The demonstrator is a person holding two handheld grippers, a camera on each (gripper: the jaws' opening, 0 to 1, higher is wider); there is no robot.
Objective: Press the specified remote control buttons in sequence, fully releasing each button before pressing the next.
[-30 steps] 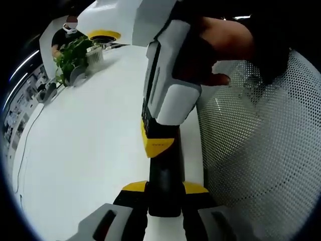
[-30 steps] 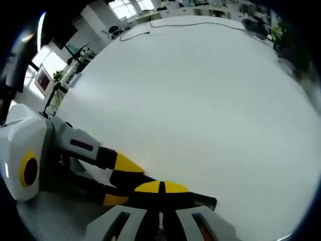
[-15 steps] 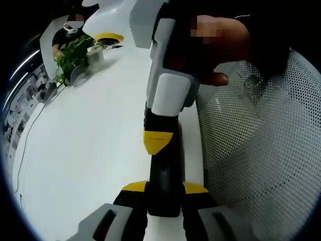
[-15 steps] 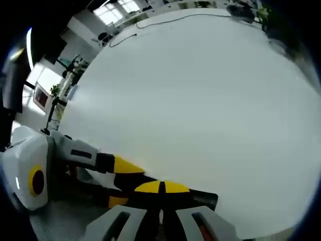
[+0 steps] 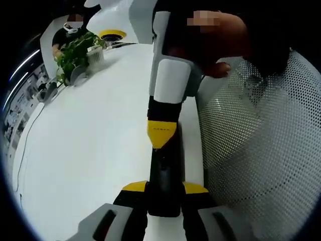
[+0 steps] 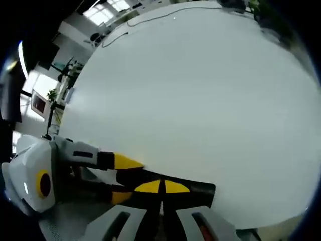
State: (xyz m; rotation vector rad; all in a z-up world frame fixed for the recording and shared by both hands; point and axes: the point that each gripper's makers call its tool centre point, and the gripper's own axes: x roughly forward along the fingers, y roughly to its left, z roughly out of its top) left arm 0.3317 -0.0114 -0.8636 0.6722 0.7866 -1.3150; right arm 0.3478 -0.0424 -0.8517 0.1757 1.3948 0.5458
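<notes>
In the left gripper view, my left gripper (image 5: 164,187) is shut on the near end of a long black remote control (image 5: 163,168). The remote points away over the white table (image 5: 90,140). My right gripper (image 5: 161,134) comes down from above in a person's hand (image 5: 220,37). Its yellow tips are together and rest on the remote's upper face. In the right gripper view, my right gripper (image 6: 160,187) is shut, its tips on the dark remote (image 6: 200,190). The left gripper (image 6: 123,179) reaches in from the left, clamped on the remote. The buttons are hidden.
A white mesh chair back (image 5: 256,150) stands close on the right of the remote. A potted plant (image 5: 75,52) and a yellow-topped white object (image 5: 111,35) sit at the table's far end. A thin cable (image 6: 150,15) lies along the far edge.
The right gripper has turned from a slanted pose to nearly in line with the remote, and its yellow tip has shifted slightly farther along it. The left gripper keeps its hold.
</notes>
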